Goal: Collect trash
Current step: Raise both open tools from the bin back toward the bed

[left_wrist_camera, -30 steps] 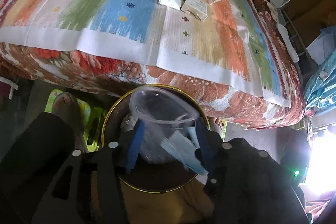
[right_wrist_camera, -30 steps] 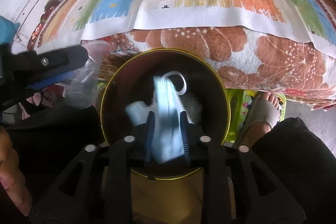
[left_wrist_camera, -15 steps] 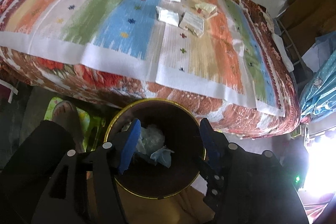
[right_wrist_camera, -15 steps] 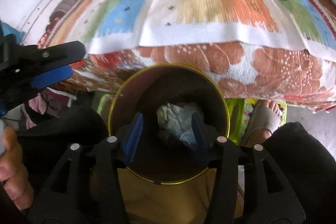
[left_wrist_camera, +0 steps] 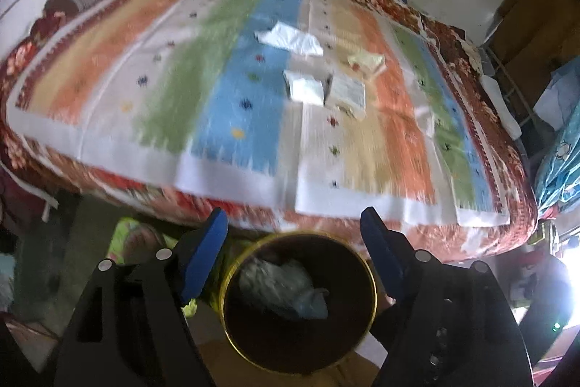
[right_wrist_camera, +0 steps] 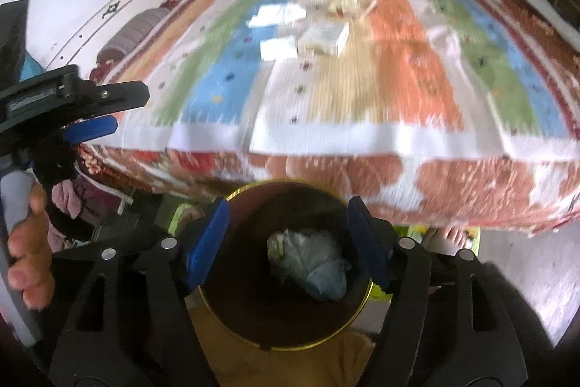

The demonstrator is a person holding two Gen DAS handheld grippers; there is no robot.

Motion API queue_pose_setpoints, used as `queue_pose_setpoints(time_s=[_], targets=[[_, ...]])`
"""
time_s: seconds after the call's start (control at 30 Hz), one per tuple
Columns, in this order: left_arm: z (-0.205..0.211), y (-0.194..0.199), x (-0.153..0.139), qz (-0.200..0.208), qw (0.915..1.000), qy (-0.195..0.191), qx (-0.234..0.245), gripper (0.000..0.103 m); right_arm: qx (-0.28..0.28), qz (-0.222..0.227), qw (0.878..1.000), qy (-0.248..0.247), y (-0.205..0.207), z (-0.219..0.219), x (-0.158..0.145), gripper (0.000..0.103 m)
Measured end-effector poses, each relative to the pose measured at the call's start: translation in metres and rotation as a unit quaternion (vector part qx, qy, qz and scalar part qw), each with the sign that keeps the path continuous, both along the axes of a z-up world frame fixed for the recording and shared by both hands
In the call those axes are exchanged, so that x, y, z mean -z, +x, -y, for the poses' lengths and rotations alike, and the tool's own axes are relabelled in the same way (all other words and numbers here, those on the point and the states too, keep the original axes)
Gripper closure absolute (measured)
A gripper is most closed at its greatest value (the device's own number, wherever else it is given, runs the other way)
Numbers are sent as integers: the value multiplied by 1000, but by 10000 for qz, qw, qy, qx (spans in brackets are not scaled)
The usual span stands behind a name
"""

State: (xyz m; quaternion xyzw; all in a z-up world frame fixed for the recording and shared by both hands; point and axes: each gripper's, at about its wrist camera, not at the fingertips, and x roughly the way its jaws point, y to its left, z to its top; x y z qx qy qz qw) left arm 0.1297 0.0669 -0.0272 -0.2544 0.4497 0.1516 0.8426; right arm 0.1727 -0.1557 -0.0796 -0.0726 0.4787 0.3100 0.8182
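No writing can be read on anything here; the pictures are blurry. In the left wrist view the left gripper (left_wrist_camera: 293,231) fills the bottom of the frame, with its blue jaws wide apart and opening, and nothing is between them. Just below the jaws, at the bottom middle, is a round dark bin (left_wrist_camera: 362,321) with a gold rim. A crumpled pale blue wad of trash (left_wrist_camera: 286,289) lies inside the bin. In the right wrist view the right gripper (right_wrist_camera: 288,234) sits over the same bin (right_wrist_camera: 239,300), and its jaws are also wide, opening and hold nothing. The wad (right_wrist_camera: 311,260) shows between the two blue pads, but down in the bin, not touched by them. More trash lies on the striped bed cover (left_wrist_camera: 224,104) in the upper middle of the frame, well apart from both grippers: a white tissue (left_wrist_camera: 290,38), a folded white paper (left_wrist_camera: 304,89), a small flat box (left_wrist_camera: 346,91) just beside it, and a yellowish wrapper (left_wrist_camera: 366,62). At the left edge of the right wrist view a hand (right_wrist_camera: 30,252) holds the handle of the left gripper.
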Motion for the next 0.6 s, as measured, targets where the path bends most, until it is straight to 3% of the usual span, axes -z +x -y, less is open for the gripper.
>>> queue_pose_setpoints(time_s=[0.33,0.6], targets=[[-40,34,5,-52,9998,-126,-144,28,-79,609,9981,22,19,-9,-32,21],[-51,50,20,-40,9991,-396,-113,28,-52,877,9961,11,39,-26,-40,14]])
